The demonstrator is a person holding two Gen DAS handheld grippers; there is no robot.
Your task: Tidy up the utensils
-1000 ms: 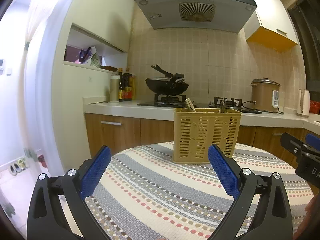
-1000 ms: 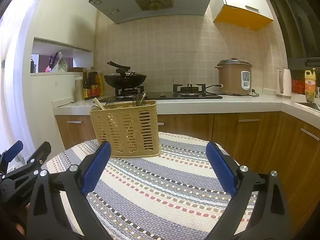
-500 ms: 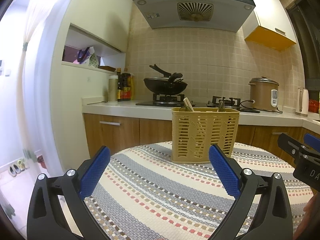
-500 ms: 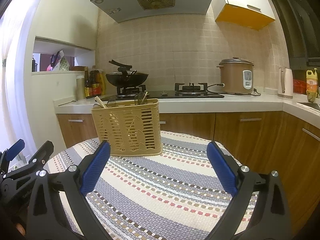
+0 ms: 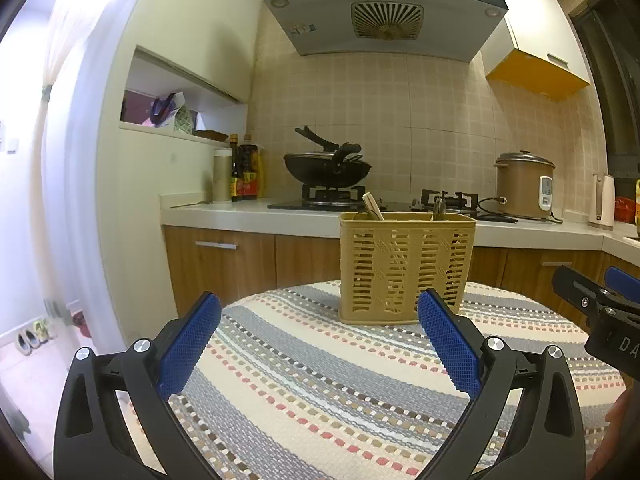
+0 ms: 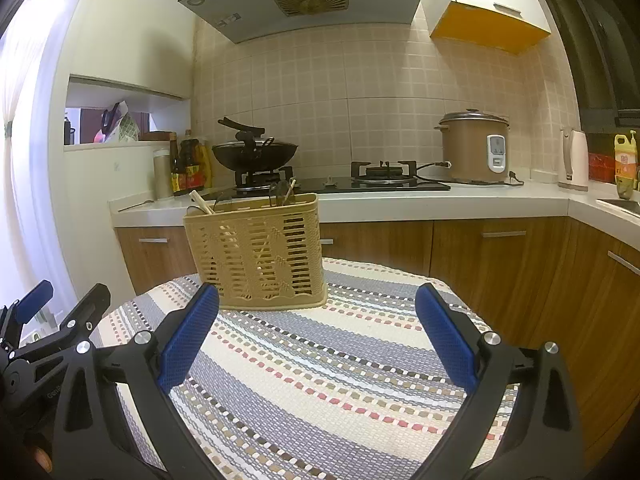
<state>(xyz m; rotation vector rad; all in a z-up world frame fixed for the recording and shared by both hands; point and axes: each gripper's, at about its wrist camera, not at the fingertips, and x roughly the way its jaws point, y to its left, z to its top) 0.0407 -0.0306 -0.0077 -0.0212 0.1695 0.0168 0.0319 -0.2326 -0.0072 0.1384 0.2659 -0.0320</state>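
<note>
Round table (image 5: 280, 420) (image 6: 400, 360), covered edge to edge by woven cloth (image 5: 340, 380) (image 6: 320, 380): cream and grey stripes, rows of small red, brown, tan squares. Tan slotted basket (image 5: 404, 272) (image 6: 260, 256) stands upright on cloth at far side, left of centre in right wrist view. Utensil ends poke above basket rim.

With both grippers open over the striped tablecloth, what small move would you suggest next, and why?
Probably draw both grippers back and finish. The left gripper and right gripper are open and hold nothing, no loose utensil shows on the striped tablecloth, and wooden chopsticks and metal utensils already stand in the tan slotted plastic utensil basket.
</note>
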